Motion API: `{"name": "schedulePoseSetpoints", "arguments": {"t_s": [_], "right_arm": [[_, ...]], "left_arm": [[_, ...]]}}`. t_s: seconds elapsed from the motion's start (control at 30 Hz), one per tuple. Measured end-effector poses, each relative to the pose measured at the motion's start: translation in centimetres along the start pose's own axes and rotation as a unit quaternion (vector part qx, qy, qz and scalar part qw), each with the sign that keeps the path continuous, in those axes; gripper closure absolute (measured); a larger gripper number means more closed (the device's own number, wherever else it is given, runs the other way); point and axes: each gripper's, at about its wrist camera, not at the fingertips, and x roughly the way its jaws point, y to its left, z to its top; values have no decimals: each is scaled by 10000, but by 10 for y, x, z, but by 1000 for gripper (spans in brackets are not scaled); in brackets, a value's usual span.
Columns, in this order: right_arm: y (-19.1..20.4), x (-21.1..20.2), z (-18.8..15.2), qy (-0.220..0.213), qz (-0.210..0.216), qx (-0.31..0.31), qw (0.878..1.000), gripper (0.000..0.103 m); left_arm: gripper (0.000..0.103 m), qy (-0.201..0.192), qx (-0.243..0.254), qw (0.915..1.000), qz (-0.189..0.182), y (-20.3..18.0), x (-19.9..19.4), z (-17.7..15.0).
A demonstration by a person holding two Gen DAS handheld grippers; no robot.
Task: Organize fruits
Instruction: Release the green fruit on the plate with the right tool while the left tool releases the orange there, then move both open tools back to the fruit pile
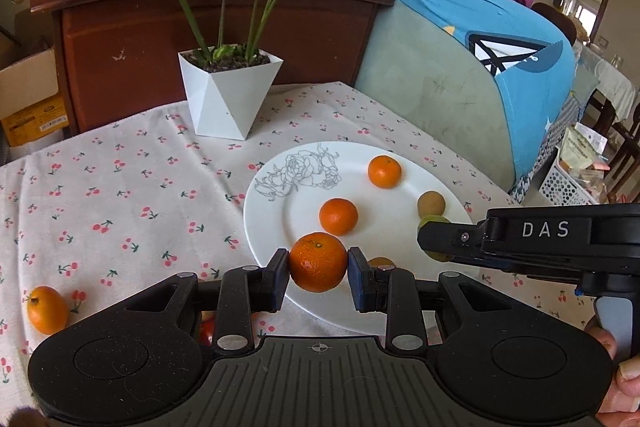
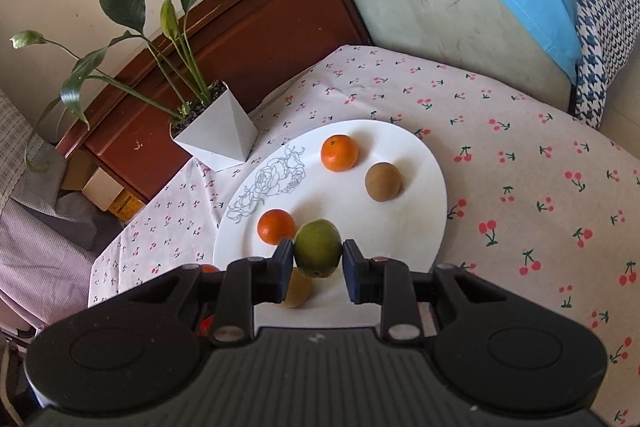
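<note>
Left gripper [image 1: 319,261] clamps a mandarin [image 1: 318,261] over the plate [image 1: 264,227] rim at 6 o'clock; right gripper [image 2: 317,254] pinches a green fruit [image 2: 318,247] above it, both likely carried for gathering there.

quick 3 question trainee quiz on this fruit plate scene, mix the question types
1. True or false: the left gripper is shut on an orange.
2. Multiple choice: what does the right gripper hold above the plate? A) a brown fruit B) a green fruit C) nothing
3. Fill in: apart from the held one, the number of oranges resting on the plate in the left wrist view is ____.

Key
1. True: both pads press its sides.
2. B.
3. Two: a near orange and a far orange. Another orange fruit lies off the plate, on the cherry-print tablecloth.
</note>
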Motion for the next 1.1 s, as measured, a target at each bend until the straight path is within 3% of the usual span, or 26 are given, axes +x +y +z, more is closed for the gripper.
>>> {"name": "schedulePoseSetpoints", "arguments": {"t_s": [0.43, 0.47, 0.53, 0.73, 1.1], "right_arm": [[-5, 20, 4, 48, -206, 181, 9996, 74], [-4, 19, 5, 9, -213, 172, 9996, 74], [-5, 18, 7, -56, -192, 210, 9996, 74], [-1, 13, 9, -110, 24, 203, 9997, 69], [33, 9, -5, -25, 472, -424, 9980, 59]], "left_arm": [[72, 39, -81, 9999, 76, 1, 23, 7], [70, 28, -72, 9999, 107, 0, 22, 9], [53, -11, -136, 9998, 145, 2, 19, 12], [41, -198, -206, 9990, 350, 12, 0, 22], [36, -328, -523, 9963, 602, 47, -34, 19]]}}
